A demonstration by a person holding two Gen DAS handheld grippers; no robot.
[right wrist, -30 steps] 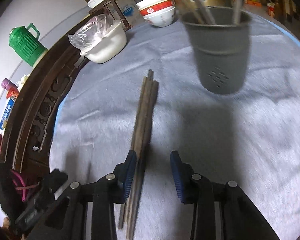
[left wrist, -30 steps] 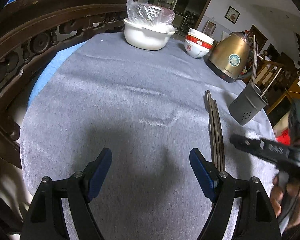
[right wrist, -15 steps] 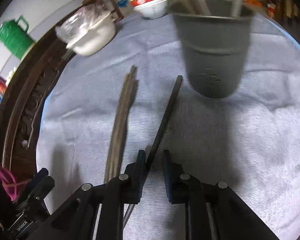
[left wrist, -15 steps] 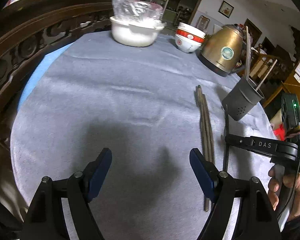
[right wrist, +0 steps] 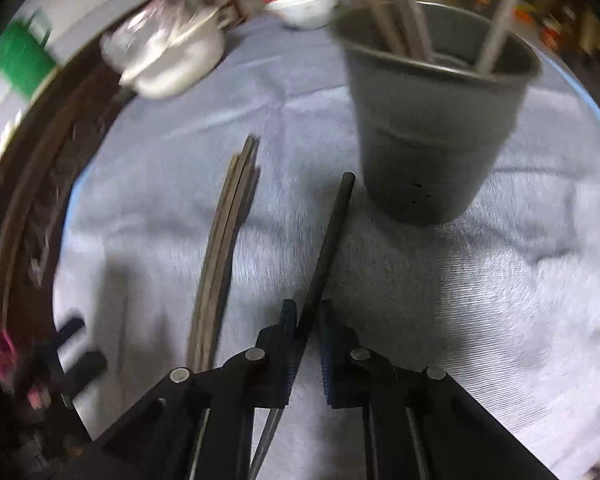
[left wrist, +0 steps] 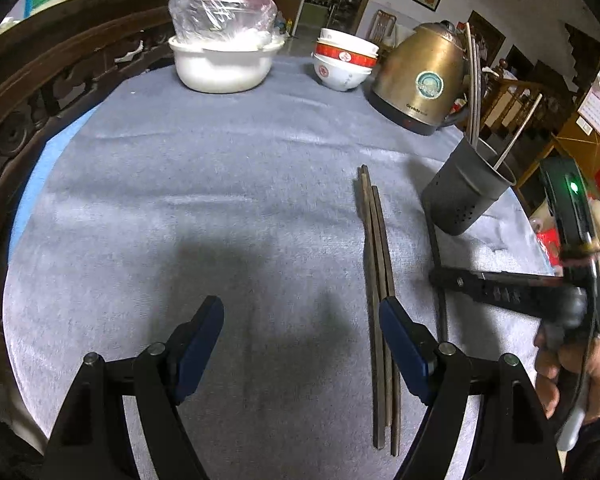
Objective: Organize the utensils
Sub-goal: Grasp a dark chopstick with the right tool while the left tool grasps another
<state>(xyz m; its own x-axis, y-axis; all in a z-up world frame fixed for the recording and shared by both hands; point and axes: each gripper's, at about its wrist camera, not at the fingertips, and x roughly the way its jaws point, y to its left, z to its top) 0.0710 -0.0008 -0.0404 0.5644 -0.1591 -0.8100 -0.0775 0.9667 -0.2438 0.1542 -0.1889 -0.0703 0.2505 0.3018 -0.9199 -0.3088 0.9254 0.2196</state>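
A bundle of brown chopsticks (left wrist: pixel 378 264) (right wrist: pixel 224 232) lies on the grey cloth. One dark chopstick (right wrist: pixel 332 236) (left wrist: pixel 436 248) sits apart from it, its tip pointing at the foot of the grey utensil holder (right wrist: pixel 432 132) (left wrist: pixel 464 196), which has several sticks in it. My right gripper (right wrist: pixel 306 316) (left wrist: pixel 438 276) is closing, its pads pinching that dark chopstick. My left gripper (left wrist: pixel 300 336) is open and holds nothing. Its right finger hangs just over the near part of the brown bundle.
At the far side stand a white pot with a plastic bag (left wrist: pixel 224 68), stacked bowls (left wrist: pixel 344 68) and a brass kettle (left wrist: pixel 420 84). A carved wooden chair back (left wrist: pixel 40 92) curves along the left. A person's hand (left wrist: pixel 572 372) holds the right gripper at the right edge.
The right gripper narrowed onto one dark chopstick, which now lies apart from the bundle, nearer the holder. The left gripper shifted right toward the brown bundle, jaws unchanged.
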